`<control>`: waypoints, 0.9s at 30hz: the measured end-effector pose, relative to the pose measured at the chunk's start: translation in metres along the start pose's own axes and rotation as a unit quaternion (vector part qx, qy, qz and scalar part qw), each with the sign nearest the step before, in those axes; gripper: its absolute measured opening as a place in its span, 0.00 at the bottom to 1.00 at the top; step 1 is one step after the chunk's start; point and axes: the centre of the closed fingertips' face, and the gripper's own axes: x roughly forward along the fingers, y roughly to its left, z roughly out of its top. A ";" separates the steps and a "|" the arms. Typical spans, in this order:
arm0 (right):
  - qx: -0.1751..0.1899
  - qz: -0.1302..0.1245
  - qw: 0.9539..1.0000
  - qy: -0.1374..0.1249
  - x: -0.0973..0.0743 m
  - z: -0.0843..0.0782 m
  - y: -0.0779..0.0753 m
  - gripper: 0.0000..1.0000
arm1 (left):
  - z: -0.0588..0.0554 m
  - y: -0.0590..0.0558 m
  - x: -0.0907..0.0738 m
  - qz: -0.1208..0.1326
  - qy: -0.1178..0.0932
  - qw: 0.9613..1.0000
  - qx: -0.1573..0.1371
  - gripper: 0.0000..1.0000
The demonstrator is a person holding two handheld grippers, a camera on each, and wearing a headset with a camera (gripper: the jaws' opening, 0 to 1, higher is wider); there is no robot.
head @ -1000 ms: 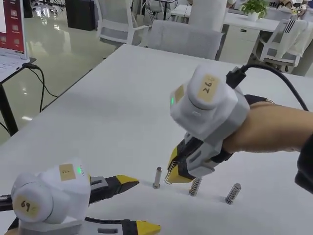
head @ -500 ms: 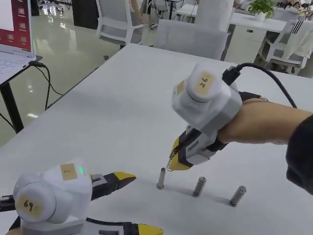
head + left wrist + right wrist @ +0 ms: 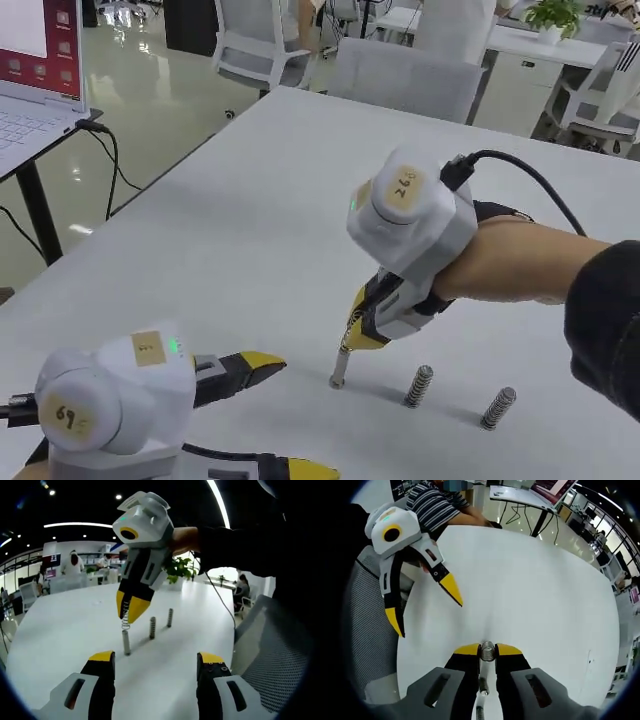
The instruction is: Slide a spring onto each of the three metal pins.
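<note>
Three metal pins stand in a row on the white table (image 3: 250, 230). The two right pins (image 3: 420, 386) (image 3: 497, 408) each carry a spring. My right gripper (image 3: 354, 335) is shut on a third spring (image 3: 487, 652), held right over the top of the leftmost pin (image 3: 340, 369), which is bare. In the left gripper view that spring (image 3: 125, 621) hangs just above the pin (image 3: 126, 643), with the sprung pins (image 3: 152, 628) (image 3: 170, 617) behind. My left gripper (image 3: 268, 415) is open at the near left, nothing between its jaws.
A laptop (image 3: 40, 60) sits on a side desk at far left with a cable hanging. Office chairs (image 3: 410, 80) stand past the table's far edge. In the right gripper view a person in a striped shirt (image 3: 432, 505) sits beyond the table.
My right gripper has carried the spring left from beside the bare pin to directly over its top. The left gripper has stayed in place.
</note>
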 end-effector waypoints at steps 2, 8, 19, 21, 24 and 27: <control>0.002 0.002 1.000 0.000 0.001 0.000 0.000 0.08 | 0.000 0.000 0.000 0.000 -0.002 1.000 -0.001 0.61; 0.003 0.007 1.000 0.004 0.006 -0.001 0.001 0.08 | 0.000 0.000 -0.001 0.001 -0.003 1.000 -0.002 0.60; 0.009 0.014 1.000 0.012 0.015 -0.006 -0.001 0.08 | -0.003 0.003 -0.002 0.003 -0.001 1.000 -0.004 0.59; 0.010 0.016 1.000 0.014 0.017 -0.006 -0.001 0.08 | -0.003 0.002 -0.002 0.002 -0.001 1.000 -0.005 0.59; 0.011 0.017 1.000 0.016 0.022 -0.007 -0.001 0.08 | -0.003 0.003 -0.001 0.002 0.000 1.000 -0.005 0.59; 0.012 0.019 1.000 0.020 0.028 -0.009 0.001 0.08 | -0.003 0.003 -0.002 0.002 0.000 1.000 -0.006 0.59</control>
